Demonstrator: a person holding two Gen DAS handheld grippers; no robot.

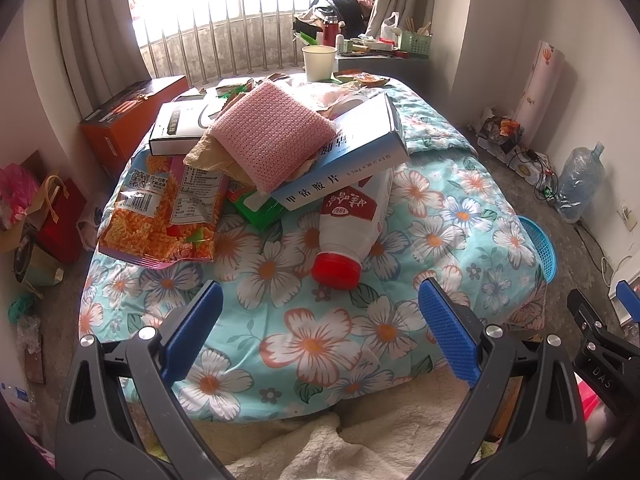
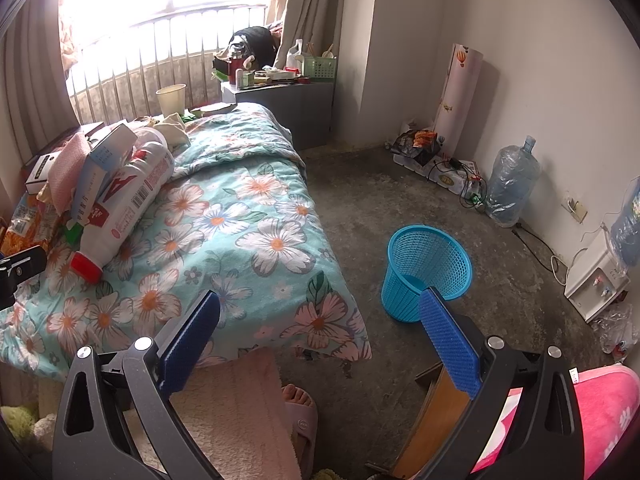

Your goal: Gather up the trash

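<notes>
Nothing is gripped yet, so this looks like the opening step: choosing the first piece of trash from the pile on the bed (image 1: 460,216). Toward the bed's left edge lies a crumpled orange snack bag (image 1: 160,216), with a white box (image 1: 180,128) behind it; beside these a pink knitted cloth (image 1: 272,136) rests on a blue-and-white medicine box (image 1: 360,160), with a green packet (image 1: 260,208) poking out beneath. Under the box's right end lies a white plastic bottle (image 1: 352,220), its red cap pointing at the near edge, and a paper cup (image 1: 319,62) stands at the far end. The left hand-held gripper (image 1: 320,332) hovers over the quilt with its jaws spread wide and empty, the bottle cap just ahead. Off the bed's right edge a blue mesh wastebasket (image 2: 428,264) stands upright on the floor; the right hand-held gripper (image 2: 320,336), likewise wide open and empty, faces it. The next move probably calls for advancing the left one, closing on the bottle's neck, then carrying it right to the wastebasket.
</notes>
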